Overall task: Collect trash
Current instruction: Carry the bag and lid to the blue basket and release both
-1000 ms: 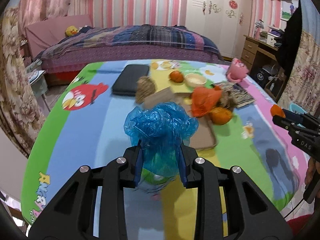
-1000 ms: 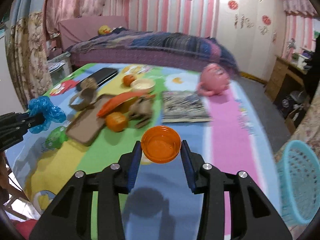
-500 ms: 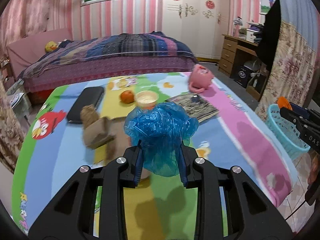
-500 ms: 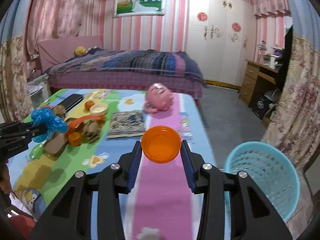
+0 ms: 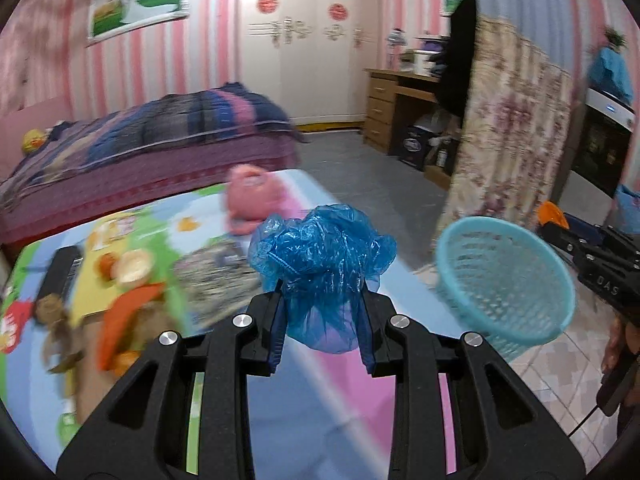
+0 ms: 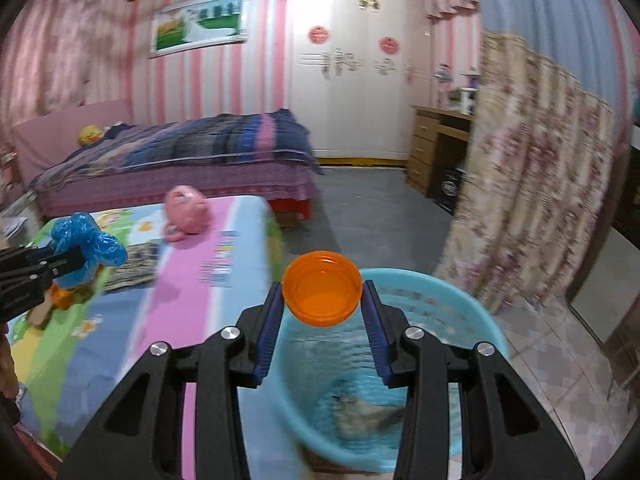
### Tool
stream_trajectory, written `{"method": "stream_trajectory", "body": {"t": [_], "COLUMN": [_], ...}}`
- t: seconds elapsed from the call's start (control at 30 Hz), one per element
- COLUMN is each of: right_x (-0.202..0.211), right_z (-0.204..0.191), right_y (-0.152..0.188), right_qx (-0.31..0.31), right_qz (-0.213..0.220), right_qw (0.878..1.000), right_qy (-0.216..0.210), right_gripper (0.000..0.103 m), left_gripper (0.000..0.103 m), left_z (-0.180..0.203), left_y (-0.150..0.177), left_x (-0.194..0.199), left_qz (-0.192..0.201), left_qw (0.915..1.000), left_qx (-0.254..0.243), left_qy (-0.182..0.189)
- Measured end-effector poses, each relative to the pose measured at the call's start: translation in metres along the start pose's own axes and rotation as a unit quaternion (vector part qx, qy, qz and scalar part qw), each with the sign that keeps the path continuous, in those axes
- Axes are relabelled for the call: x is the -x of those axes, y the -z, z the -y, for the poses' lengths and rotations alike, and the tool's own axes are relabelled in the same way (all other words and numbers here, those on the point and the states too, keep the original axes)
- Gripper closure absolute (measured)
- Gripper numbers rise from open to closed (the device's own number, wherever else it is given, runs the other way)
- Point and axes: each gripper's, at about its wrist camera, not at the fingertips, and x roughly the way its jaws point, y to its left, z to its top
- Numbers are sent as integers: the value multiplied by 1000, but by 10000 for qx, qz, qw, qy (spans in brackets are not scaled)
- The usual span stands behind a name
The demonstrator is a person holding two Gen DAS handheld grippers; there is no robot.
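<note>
- Two claws are loaded, each with one piece of trash, and both views have swung from the cluttered middle of the bench [image 5: 348, 396] toward its right-hand end within the last second.
- Left claw [image 5: 322, 322]: clenched on a crumpled blue plastic bag [image 5: 320, 264]. The bag bulges above and ahead of the fingertips and its lower part sits pinched between the pads. The grip reads the same as a second ago.
- Left-side change: a second ago this view faced the bench's clutter head-on; now the orange wrapper [image 5: 124, 312], the small bowl [image 5: 130, 266] and the pink toy [image 5: 250, 200] have slid to the left, and the teal basket [image 5: 504, 280] has entered on the right.
- Basket relative to left claw: to its right and beyond the bench edge, on the floor. The bag is over the bench, not over the rim.
- Right claw [image 6: 322, 308]: closed on an orange cap [image 6: 322, 294], hollow side toward the camera, pads bearing on its rim either side. Grip unchanged.
- Right-side change: the basket [image 6: 460, 304], off to the lower right half a second ago, now lies directly beneath and beyond the cap, with some trash blurred in its bottom.
- Assessment: the carry is near its end. The cap appears placed for release; the bag appears to need further travel rightward first.
</note>
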Motion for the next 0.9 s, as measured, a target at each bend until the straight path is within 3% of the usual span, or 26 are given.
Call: {"method": "stream_trajectory", "body": {"t": [0.33, 0.57, 0.63, 0.7, 0.77, 0.9], "right_x": [-19, -33, -35, -37, -37, -38], "right_z": [71, 96, 99, 101, 102, 99], "right_y": [17, 32, 33, 33, 35, 39], "right_qx": [-346, -526, -569, -601, -581, -543], "right_qz": [-252, -382, -381, -388, -394, -408], "right_qw": [9980, 9963, 9960, 9958, 9959, 9960], "right_qy": [463, 570, 577, 571, 573, 586], "right_gripper": [63, 63, 63, 63, 63, 63], "left_gripper": [75, 74, 64, 42, 28, 13], "left_z": [90, 124, 133, 135, 133, 113], "left_y": [3, 2, 0, 0, -2, -5], "left_x": [-66, -98, -106, -109, -108, -104], "left_qz": [-385, -518, -572, -525, -403, -350], "left_qw": [9966, 9945, 9938, 9947, 9961, 9983], "left_qx": [-255, -406, -445, -531, -554, -343], "left_qy": [676, 813, 849, 713, 548, 313]}}
